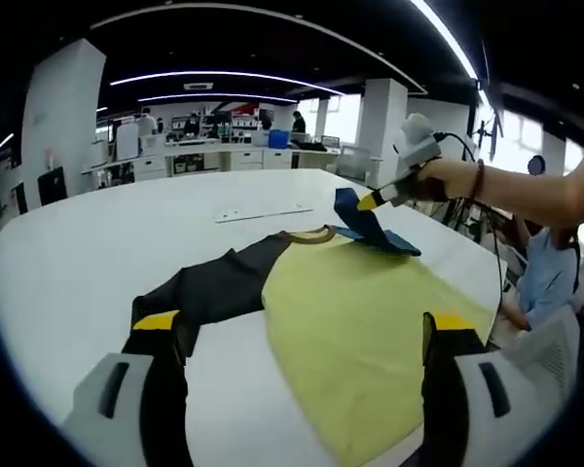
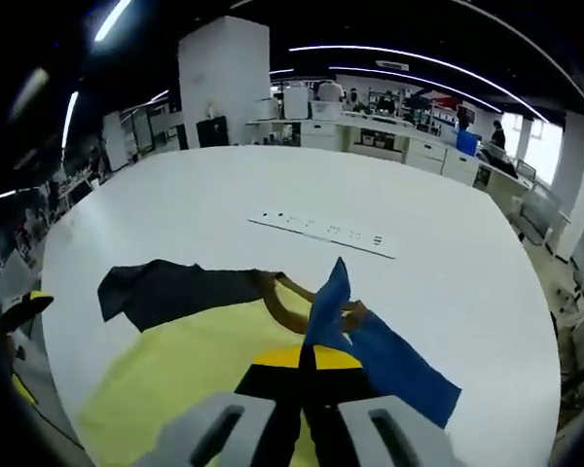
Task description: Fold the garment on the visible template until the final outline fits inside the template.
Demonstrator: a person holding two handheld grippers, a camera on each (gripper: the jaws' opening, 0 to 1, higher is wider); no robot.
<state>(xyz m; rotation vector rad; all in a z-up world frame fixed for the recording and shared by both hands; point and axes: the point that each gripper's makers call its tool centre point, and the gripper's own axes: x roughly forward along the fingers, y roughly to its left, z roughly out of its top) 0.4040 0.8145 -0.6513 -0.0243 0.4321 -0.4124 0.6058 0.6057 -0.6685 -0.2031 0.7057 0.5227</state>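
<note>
in the left gripper view the left tool [image 1: 307, 336] rises from the bottom of the frame with its two yellow-tipped jaws spread wide and released, one at lower left and one at lower right, hovering over the near edge of the garment [image 1: 360, 311] with nothing between them. the garment lies flat on the white tabletop [image 1: 97, 243] across the centre and lower right of the frame: a pale yellow body, a dark sleeve [image 1: 209, 287] stretched toward the lower left, and a brown-edged collar [image 1: 307, 234] near the middle. in the upper right, a person's bare forearm reaches in from the right edge, the hand [image 1: 430, 182] gripping the right tool [image 1: 370, 202], whose yellow tip is clenched on the blue sleeve [image 1: 370, 226] and holds its end lifted off the tabletop just beyond the collar. a white strip [image 1: 264, 211] lies on the tabletop behind the garment, apart from it. in the right gripper view the right tool [image 2: 307, 360] comes up from the bottom centre, jaws pressed together and grasping the blue sleeve [image 2: 389, 365], which stands up in a peak in the middle of the frame and trails down to the lower right. the yellow body spreads to the lower left, the dark sleeve [image 2: 170, 290] lies at centre left, and the collar [image 2: 284, 309] sits just behind the pinched fabric. the white strip [image 2: 321, 233] lies farther up the tabletop [image 2: 448, 292], above centre.
</note>
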